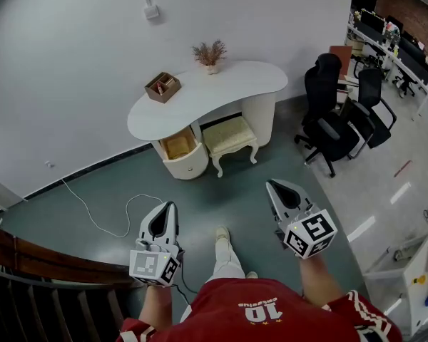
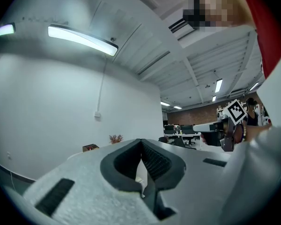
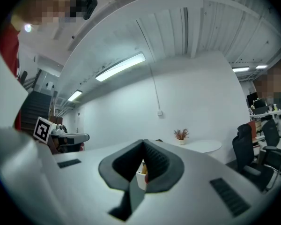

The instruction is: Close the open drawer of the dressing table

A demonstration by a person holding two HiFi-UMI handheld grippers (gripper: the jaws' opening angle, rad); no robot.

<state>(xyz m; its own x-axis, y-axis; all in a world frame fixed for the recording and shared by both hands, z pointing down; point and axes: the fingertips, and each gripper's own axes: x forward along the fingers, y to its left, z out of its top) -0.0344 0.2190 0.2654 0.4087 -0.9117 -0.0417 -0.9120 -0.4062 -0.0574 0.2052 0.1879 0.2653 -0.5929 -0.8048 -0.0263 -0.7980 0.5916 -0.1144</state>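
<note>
While left tongs (image 1: 172,205) and right tongs (image 1: 270,184) are together, empty, open white curved drawer (image 1: 180,147) far ahead could jam from an off-centre push.

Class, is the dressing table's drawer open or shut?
Open: the drawer juts out beneath the tabletop, its tan inside visible from above.

The dressing table (image 1: 221,84) in the upper middle of the head view is painted white. Its open drawer (image 1: 178,148) is seen to be yellow-brown inside. The stool (image 1: 230,135) is coloured cream. The floor (image 1: 221,194) is grey-green and the wall (image 1: 71,63) is white. A brown box (image 1: 162,87) and a reddish-brown plant (image 1: 210,53) are seen on top. The office chairs (image 1: 335,112) at the right are black. The left gripper (image 1: 172,205) and the right gripper (image 1: 271,184) are coloured pale grey, with black inside the jaws, and black-and-white squares are printed on them. A red shirt (image 1: 264,312) is seen at the bottom.
</note>
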